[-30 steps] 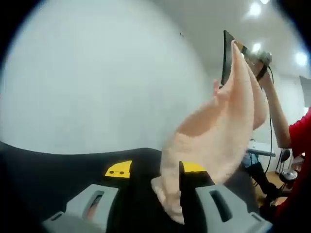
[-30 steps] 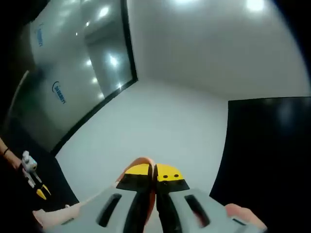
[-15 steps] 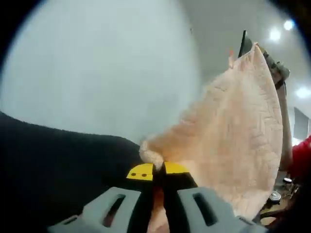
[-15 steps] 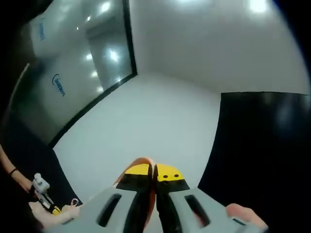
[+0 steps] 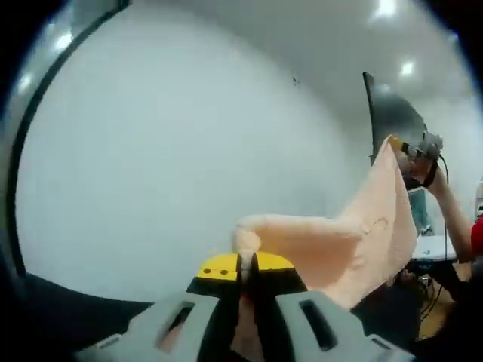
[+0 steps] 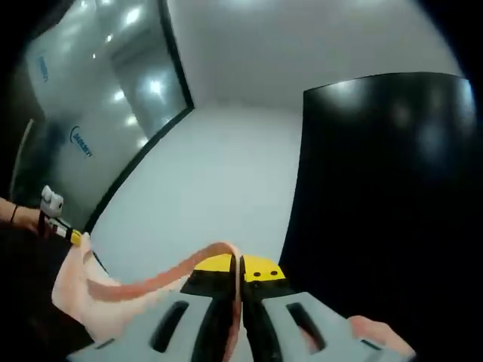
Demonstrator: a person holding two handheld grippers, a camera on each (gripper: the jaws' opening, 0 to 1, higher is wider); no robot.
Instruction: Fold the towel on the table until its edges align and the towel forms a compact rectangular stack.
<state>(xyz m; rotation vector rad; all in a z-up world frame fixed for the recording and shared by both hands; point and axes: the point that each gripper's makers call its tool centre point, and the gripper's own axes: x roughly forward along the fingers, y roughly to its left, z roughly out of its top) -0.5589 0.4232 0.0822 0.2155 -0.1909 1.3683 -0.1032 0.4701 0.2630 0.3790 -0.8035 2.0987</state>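
Two raised claws, left claw [image 5: 246,265] and right claw [image 6: 240,265], each clamp the towel [image 5: 343,245] aloft.

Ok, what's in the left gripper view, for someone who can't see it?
A peach towel hangs stretched in the air between two claws. The left claw pinches one corner up close, and the right claw holds the far corner up high, before a pale wall.

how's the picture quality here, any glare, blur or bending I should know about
Left gripper view: fisheye bends the wall's dark edge into a curve, ceiling lights flare white, the towel is soft but readable. Right gripper view: light spots glare on the glass wall, and the towel edge smears near the jaws.
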